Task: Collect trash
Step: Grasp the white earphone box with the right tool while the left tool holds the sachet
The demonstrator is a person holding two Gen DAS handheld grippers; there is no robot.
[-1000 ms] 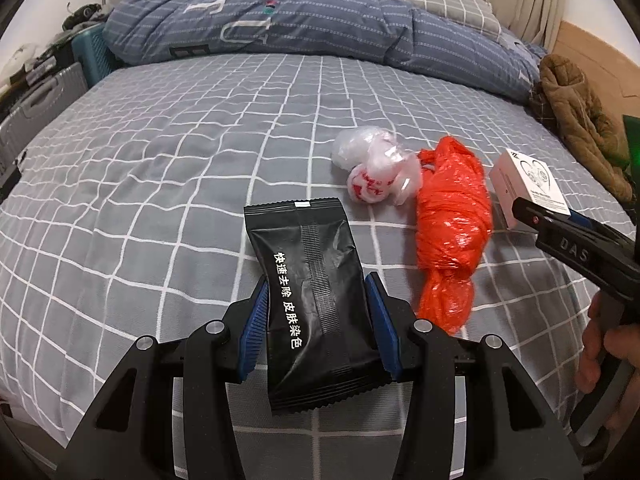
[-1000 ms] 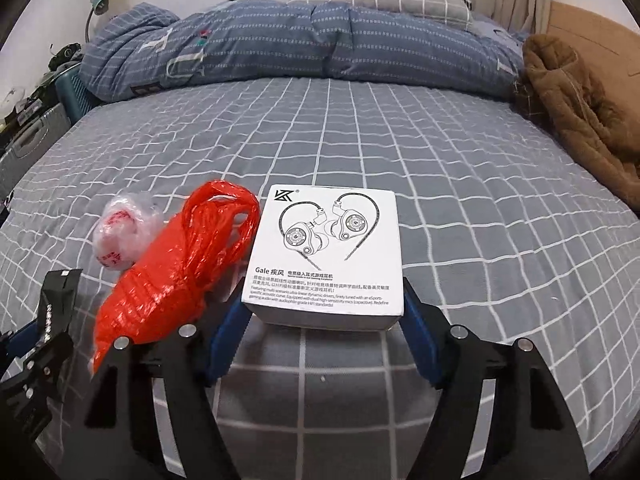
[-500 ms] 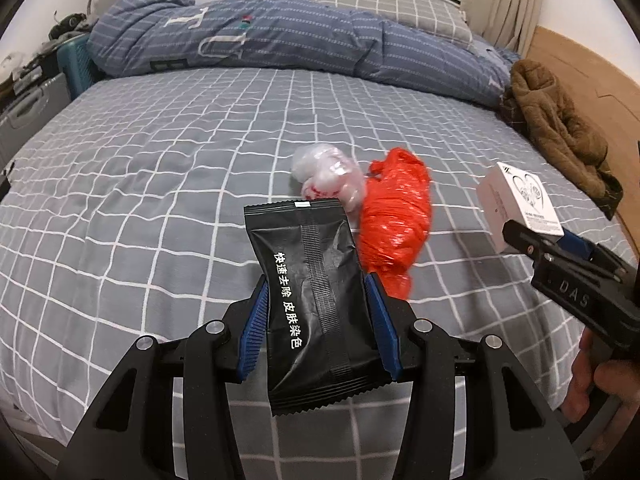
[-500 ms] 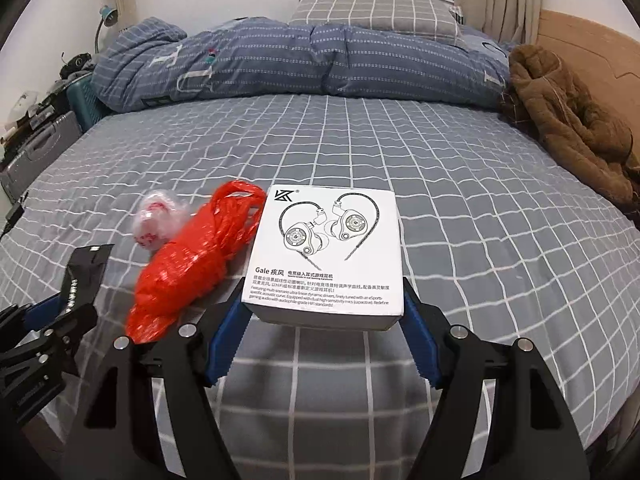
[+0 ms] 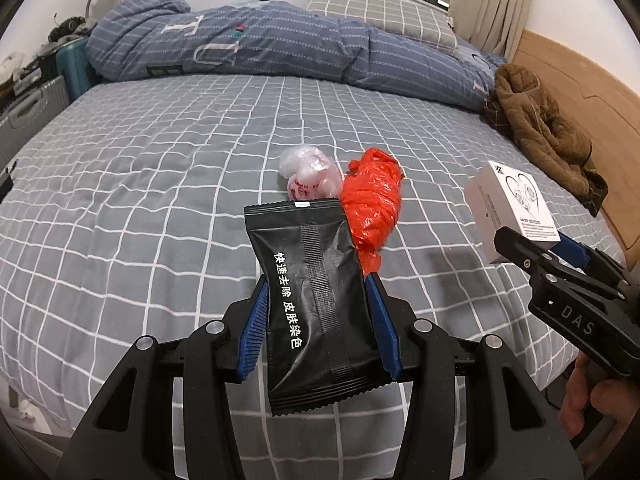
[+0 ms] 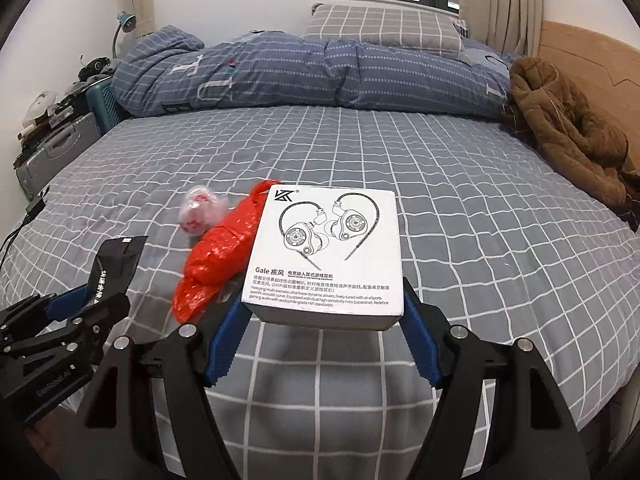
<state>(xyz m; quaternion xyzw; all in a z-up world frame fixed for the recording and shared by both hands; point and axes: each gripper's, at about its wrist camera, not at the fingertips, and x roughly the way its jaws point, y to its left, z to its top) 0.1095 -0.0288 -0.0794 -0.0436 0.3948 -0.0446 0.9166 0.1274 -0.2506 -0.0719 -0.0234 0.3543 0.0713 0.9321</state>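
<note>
Clamped between the blue pads of the left gripper (image 5: pixel 318 320), a black sealed packet (image 5: pixel 316 300) with white Chinese lettering is held lengthwise above the bed, its crimped upper edge pointing away from the camera. The pads are pressed against both long sides of the packet, and its lower end hangs out toward the camera between the black arms. In the right wrist view the same packet (image 6: pixel 114 264) is seen edge-on at the lower left, gripped by the left gripper (image 6: pixel 86 300).

A white earphone box (image 6: pixel 328 252), printed with a line drawing of two earpieces and the word "Gale", is held flat between the blue pads of the right gripper (image 6: pixel 326 328), which are closed against its two side faces. From the left wrist the box (image 5: pixel 510 208) is seen at the right, raised off the bedding, with part of a hand (image 5: pixel 596 396) on the handle below it.

On the bed, beyond both grippers, a crumpled red plastic bag (image 5: pixel 374 200) is lying beside a small clear plastic bag with red print (image 5: pixel 310 174); the two appear to touch, though the contact cannot be confirmed.

The bed is covered by a grey checked sheet (image 6: pixel 460 184). A rolled blue striped duvet (image 6: pixel 320 76) and a grey checked pillow (image 6: pixel 384 28) are lying at the far end, and a brown fleece garment (image 6: pixel 568 132) is heaped against the wooden headboard (image 6: pixel 592 56) at the right.
</note>
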